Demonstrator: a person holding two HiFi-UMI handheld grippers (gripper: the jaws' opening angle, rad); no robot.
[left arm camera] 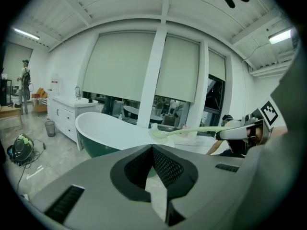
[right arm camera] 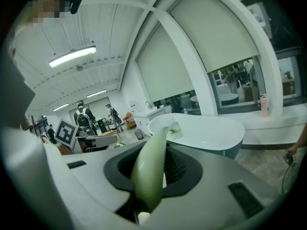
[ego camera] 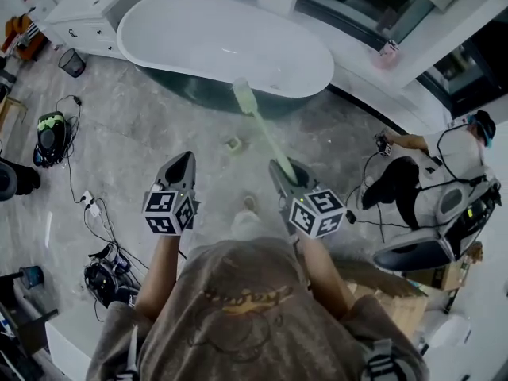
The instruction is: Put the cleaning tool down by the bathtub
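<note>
The cleaning tool is a pale green long-handled brush (ego camera: 258, 125). My right gripper (ego camera: 282, 171) is shut on its handle, and its head points toward the white bathtub (ego camera: 198, 38) ahead. In the right gripper view the handle (right arm camera: 149, 171) runs up between the jaws of the right gripper (right arm camera: 160, 152), with the brush head in front of the tub (right arm camera: 206, 128). My left gripper (ego camera: 181, 167) hangs beside it on the left, shut and holding nothing. In the left gripper view the left gripper (left arm camera: 152, 150) faces the tub (left arm camera: 105, 128), and the brush (left arm camera: 192, 130) crosses at the right.
A person (ego camera: 429, 173) with gear sits on the floor at the right. Cables and a green-and-black device (ego camera: 51, 129) lie at the left. A bin (ego camera: 71, 62) and a white vanity (ego camera: 79, 22) stand left of the tub. A small object (ego camera: 233, 143) lies before the tub.
</note>
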